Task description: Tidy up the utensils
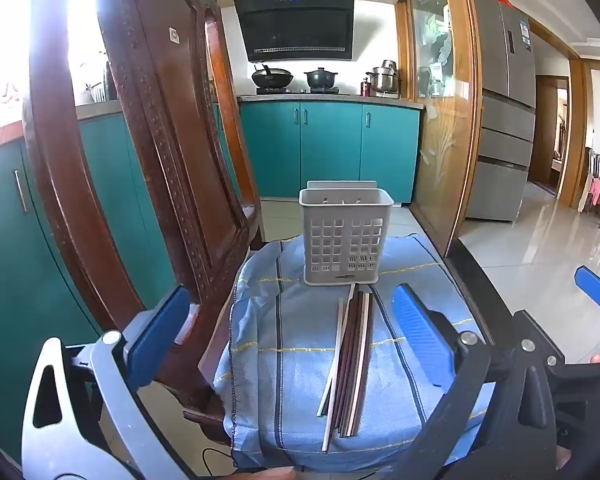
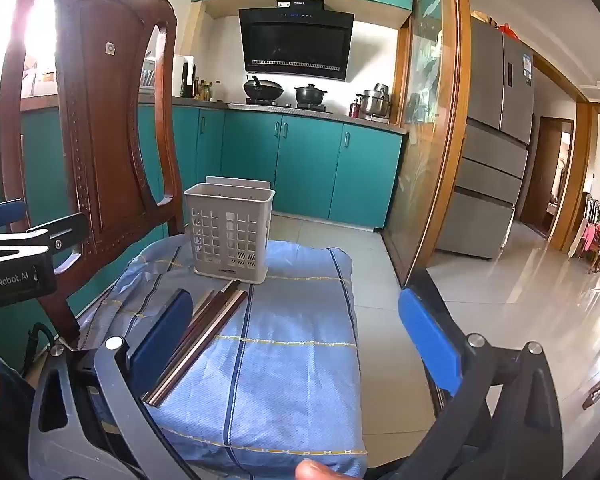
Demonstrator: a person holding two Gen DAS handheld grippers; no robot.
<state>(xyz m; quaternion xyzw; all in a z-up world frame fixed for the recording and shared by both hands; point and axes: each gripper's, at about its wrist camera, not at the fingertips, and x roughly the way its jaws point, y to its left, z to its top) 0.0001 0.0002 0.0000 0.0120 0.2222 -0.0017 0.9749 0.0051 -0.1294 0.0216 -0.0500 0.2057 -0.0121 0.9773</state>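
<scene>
Chopsticks (image 1: 350, 360) all loose in a bundle on blue cloth (image 1: 268, 332) just before grey holder (image 1: 346, 232); none visibly slotted; left gripper (image 1: 292, 336) and right gripper (image 2: 300, 332) spread wide, empty; task barely begun.

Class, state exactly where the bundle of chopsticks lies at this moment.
In the left wrist view the chopsticks lie loose on the blue checked cloth, just in front of the grey slotted utensil holder, tips pointing toward it, with the wooden chair to their left.
</scene>
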